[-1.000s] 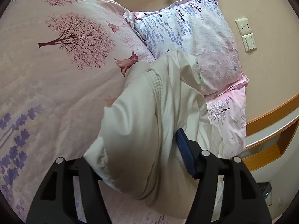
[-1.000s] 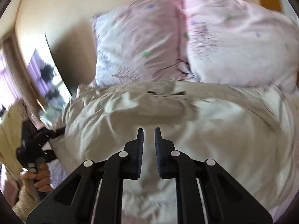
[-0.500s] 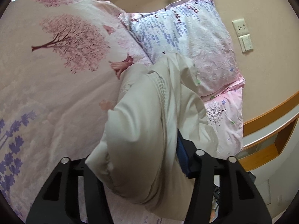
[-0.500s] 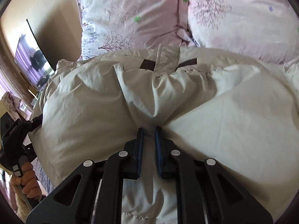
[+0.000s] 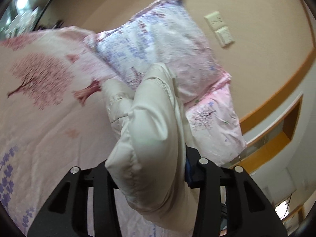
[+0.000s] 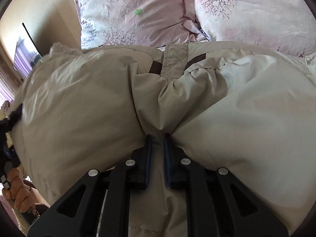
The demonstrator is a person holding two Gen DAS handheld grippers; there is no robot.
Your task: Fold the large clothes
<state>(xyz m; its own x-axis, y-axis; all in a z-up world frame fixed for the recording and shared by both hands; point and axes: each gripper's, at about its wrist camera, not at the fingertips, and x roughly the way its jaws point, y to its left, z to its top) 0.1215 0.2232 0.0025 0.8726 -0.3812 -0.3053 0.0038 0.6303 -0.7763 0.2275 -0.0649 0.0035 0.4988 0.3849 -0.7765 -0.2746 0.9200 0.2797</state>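
Floral bedding (image 5: 49, 118) backs both hand-held grippers, left (image 5: 150, 169) and right (image 6: 157, 138), each pinching the unlabelled beige jacket (image 6: 79, 108).

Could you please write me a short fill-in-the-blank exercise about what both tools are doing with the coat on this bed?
1. Both tools grip a puffy coat whose colour is ____.
2. The right tool pinches a fold of the ____.
3. The left tool has coat fabric bunched between its ____.
4. Behind the coat, two ____ lean at the head of the bed.

Missing words: beige; coat; fingers; pillows
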